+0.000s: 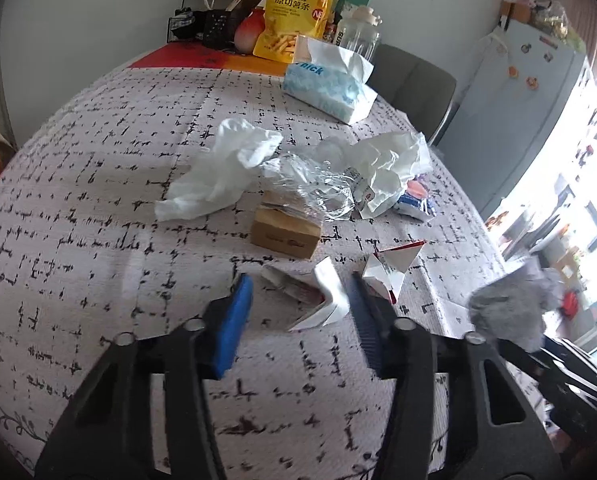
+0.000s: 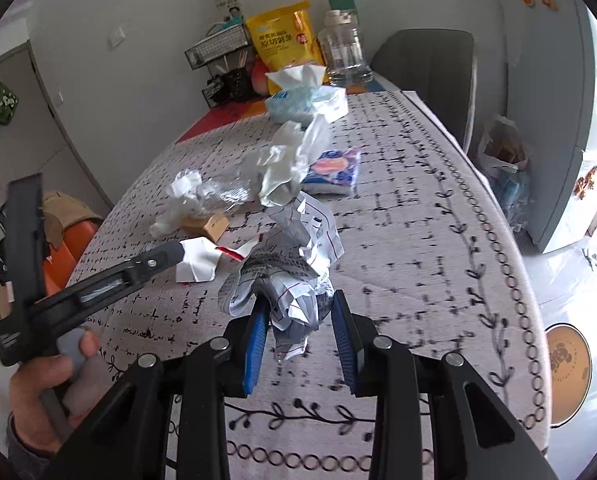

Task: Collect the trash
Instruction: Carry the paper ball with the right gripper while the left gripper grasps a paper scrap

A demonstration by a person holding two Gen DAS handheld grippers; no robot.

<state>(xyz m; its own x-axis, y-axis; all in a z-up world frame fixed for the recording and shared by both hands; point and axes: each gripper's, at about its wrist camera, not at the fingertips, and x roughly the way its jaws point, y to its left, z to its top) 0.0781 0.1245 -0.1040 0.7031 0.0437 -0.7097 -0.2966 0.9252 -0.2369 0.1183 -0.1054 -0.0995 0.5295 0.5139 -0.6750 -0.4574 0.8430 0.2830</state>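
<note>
Left wrist view: left gripper, jaws spread wide, low over a patterned tablecloth. A torn red-and-white carton scrap lies on the cloth between the blue finger pads; contact with either pad cannot be told. A second folded carton scrap lies just right of the right finger.

Behind these, a small brown cardboard box, with crumpled clear plastic wrap draped on it. A crumpled white tissue lies to the left, and a white wrapper to the right.

At the far end stand a blue tissue pack, a yellow snack bag and a clear bottle.

Right wrist view: right gripper, jaws pinching a crumpled printed paper ball, held above the cloth. A blue snack packet lies further back on the cloth.
</note>
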